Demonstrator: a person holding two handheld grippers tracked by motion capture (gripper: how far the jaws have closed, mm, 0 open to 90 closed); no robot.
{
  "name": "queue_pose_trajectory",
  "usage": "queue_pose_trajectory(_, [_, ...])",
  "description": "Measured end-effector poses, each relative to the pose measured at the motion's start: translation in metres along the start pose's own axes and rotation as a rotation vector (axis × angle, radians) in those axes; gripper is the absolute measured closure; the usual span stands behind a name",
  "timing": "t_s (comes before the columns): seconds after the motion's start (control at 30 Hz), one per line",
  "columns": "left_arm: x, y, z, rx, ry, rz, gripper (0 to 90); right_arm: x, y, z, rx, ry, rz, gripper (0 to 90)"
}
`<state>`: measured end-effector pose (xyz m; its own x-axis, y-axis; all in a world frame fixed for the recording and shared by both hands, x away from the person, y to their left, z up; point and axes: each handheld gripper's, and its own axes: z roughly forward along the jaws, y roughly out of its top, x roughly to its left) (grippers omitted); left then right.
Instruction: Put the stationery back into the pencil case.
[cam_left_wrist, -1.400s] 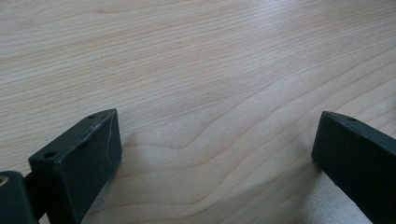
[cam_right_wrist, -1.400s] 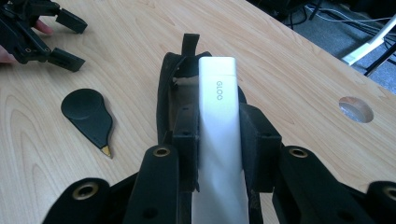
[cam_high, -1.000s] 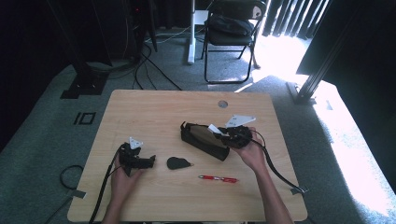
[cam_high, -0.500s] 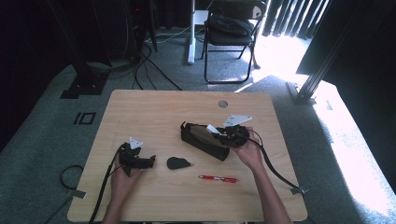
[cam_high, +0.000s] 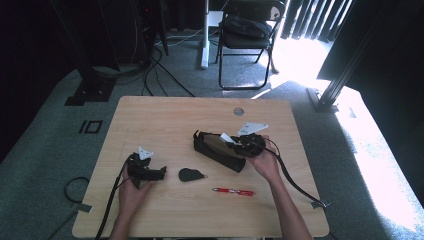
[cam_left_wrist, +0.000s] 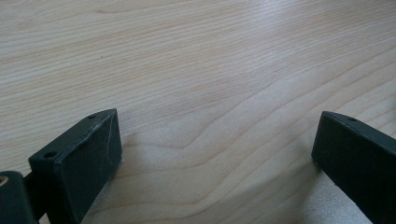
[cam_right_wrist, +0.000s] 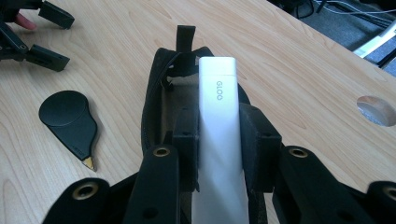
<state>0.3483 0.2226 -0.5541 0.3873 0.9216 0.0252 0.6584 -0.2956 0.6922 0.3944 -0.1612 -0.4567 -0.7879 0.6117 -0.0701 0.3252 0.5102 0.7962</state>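
- Right gripper view: right gripper (cam_right_wrist: 218, 140) clamps a white stick marked GLOO (cam_right_wrist: 219, 116) between its pads; the stick's far end sits over the open black pouch (cam_right_wrist: 159, 93) on the table (cam_right_wrist: 289, 70).
- High view: left gripper (cam_high: 146, 170) rests near the table's left side, jaws spread, nothing between them.
- Versus a second ago: no visible change in either gripper, the pouch, the red pen (cam_high: 233, 191) or the black teardrop-shaped piece (cam_high: 191, 174).

One legible marking: "GLOO", grey capitals, running lengthwise near the far end of a flat white plastic stick (cam_right_wrist: 218, 135). Nothing else on the table reads clearly.
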Motion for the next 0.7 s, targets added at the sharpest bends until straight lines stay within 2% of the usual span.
queue_pose_trajectory(0.7, [0.0, 0.0, 0.0, 0.0, 0.0, 0.0, 1.9, -0.003, -0.002, 0.013, 0.019, 0.018, 0.011, 69.8])
